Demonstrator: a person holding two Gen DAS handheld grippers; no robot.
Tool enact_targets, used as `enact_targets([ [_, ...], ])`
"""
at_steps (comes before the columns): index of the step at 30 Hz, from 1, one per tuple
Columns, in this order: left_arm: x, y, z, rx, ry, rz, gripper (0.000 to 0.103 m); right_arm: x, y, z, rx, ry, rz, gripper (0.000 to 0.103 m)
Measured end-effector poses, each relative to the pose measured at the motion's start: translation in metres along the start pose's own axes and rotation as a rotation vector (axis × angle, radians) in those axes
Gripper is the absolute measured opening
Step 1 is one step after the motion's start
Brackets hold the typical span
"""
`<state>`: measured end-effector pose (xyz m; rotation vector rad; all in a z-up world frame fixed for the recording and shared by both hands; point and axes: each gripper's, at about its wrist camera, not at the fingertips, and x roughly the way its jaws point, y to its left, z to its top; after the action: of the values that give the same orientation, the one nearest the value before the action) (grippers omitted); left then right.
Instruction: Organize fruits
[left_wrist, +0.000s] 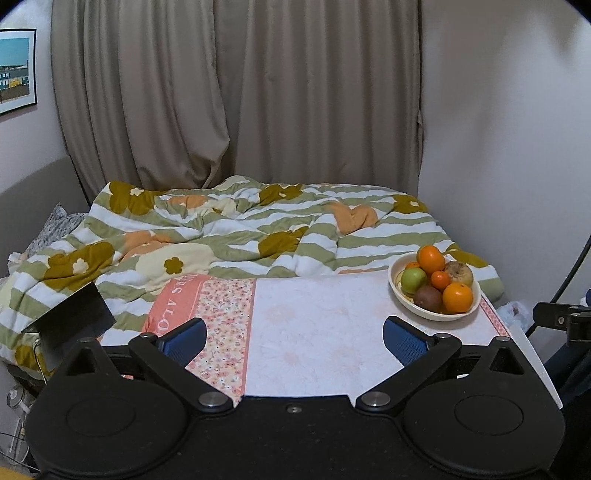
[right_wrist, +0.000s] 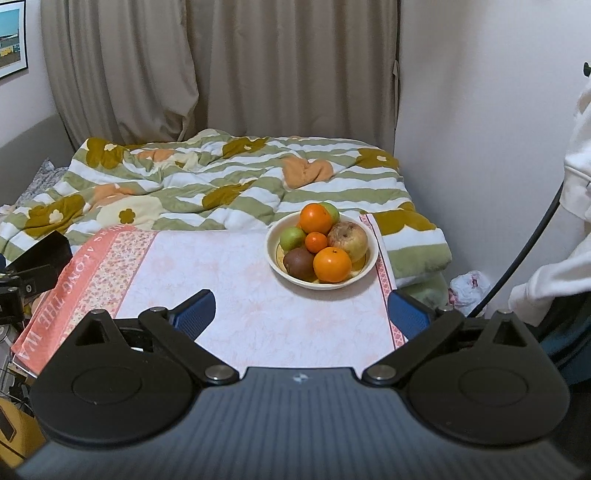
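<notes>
A cream bowl (right_wrist: 364, 275) (left_wrist: 400, 301) stands at the far right of a table under a pink floral cloth (right_wrist: 236, 280) (left_wrist: 314, 332). It holds several fruits: oranges (right_wrist: 331, 264) (left_wrist: 457, 297), a green apple (right_wrist: 291, 238) (left_wrist: 413, 279), a brown fruit (right_wrist: 298, 263) (left_wrist: 427, 298) and a blemished yellowish apple (right_wrist: 348, 236) (left_wrist: 459, 273). My right gripper (right_wrist: 301, 314) is open, short of the bowl, with nothing between its blue pads. My left gripper (left_wrist: 295, 341) is open too, over the cloth to the left of the bowl.
Behind the table lies a bed with a green-striped flowered duvet (left_wrist: 221, 236), then beige curtains (left_wrist: 236, 92). A black device (left_wrist: 74, 314) sits at the left edge. A person's white sleeve (right_wrist: 576, 177) and a black cable (right_wrist: 524, 251) are on the right.
</notes>
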<state>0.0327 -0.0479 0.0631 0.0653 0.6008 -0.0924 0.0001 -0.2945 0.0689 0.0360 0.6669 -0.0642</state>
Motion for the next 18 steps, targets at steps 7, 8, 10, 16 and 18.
enact_targets([
  [7, -0.0026, 0.0015, -0.0028, 0.01, -0.004, -0.009, 0.103, 0.0003, 0.0035, -0.0034, 0.002, 0.006, -0.006, 0.103],
  [8, -0.0027, 0.0014, -0.0029, 0.011, -0.006, -0.01, 0.103, 0.0004, 0.0035, -0.0034, 0.003, 0.006, -0.005, 0.103],
  [10, -0.0035, 0.0011, -0.0034, 0.014, -0.011, -0.008, 0.103, 0.0005, 0.0035, -0.0036, 0.004, 0.006, -0.004, 0.103],
  [16, -0.0056, 0.0001, -0.0033, 0.016, -0.019, -0.011, 0.103, 0.0004, 0.0034, -0.0036, 0.002, 0.006, -0.005, 0.103],
  [18, -0.0062, -0.0004, -0.0031, 0.021, -0.023, -0.012, 0.103, 0.0003, 0.004, -0.004, 0.003, 0.007, -0.004, 0.103],
])
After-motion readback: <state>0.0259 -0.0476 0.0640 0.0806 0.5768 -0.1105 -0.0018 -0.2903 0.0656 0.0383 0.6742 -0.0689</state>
